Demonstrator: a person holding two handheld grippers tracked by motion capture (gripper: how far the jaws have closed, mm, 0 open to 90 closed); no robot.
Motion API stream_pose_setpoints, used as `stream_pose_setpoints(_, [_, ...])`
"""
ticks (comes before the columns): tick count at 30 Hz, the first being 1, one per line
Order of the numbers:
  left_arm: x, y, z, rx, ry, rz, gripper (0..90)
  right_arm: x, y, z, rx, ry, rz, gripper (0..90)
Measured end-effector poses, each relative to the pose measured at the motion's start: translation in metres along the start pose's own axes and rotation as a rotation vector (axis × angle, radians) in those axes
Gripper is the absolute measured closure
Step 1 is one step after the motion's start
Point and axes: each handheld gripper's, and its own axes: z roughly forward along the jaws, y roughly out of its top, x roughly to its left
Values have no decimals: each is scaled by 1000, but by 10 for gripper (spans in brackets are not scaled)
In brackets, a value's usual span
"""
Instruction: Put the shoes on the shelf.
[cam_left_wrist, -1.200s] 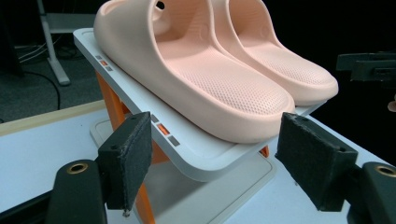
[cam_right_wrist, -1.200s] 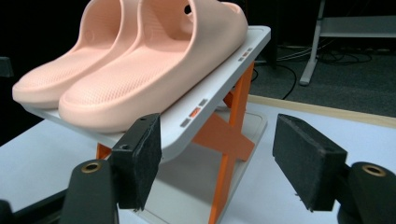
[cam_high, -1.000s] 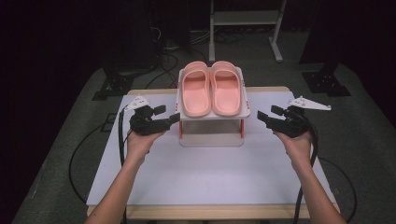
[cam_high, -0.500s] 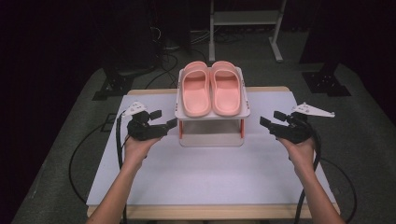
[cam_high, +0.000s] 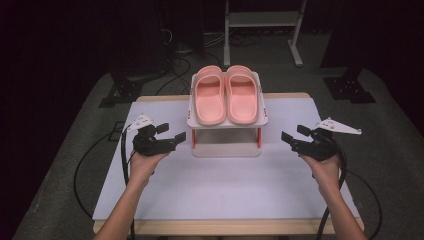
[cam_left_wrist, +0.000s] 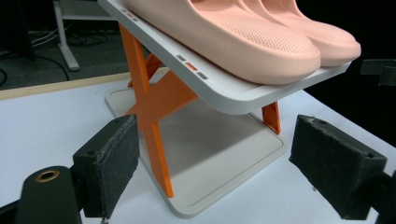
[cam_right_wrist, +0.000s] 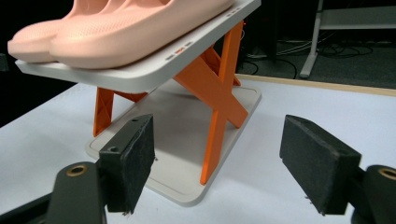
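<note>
On the white counter (cam_high: 220, 185) in a dark room, a pair of pink slippers (cam_high: 226, 95) sits atop a small rack (cam_high: 226, 147), flanked by the left claw (cam_high: 172, 134) and right claw (cam_high: 292, 134), both wide and empty.

The pair of slippers (cam_high: 226, 95) is uniform salmon pink with a fine dotted texture on the footbeds, resting on a pale grey-white rack shelf (cam_left_wrist: 224, 91) marked with small grey and orange dashes along its edge, carried on bright orange crossed legs (cam_right_wrist: 212, 93) over a matching pale base plate (cam_left_wrist: 219, 154). The table cover (cam_high: 225, 185) is plain white, with a light wood edge showing at 6 and 12 o'clock. Both the left gripper (cam_high: 170, 136) at 9 o'clock and the right gripper (cam_high: 292, 138) at 3 o'clock are black with charcoal pads (cam_right_wrist: 133, 158), each topped by a light grey plate.
</note>
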Motion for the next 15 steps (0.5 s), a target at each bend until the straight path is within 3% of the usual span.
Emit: stream_pose_setpoints(15, [4,-14,-10,-2,13,-12,103,-7,-21,-12,0,-1,11,234])
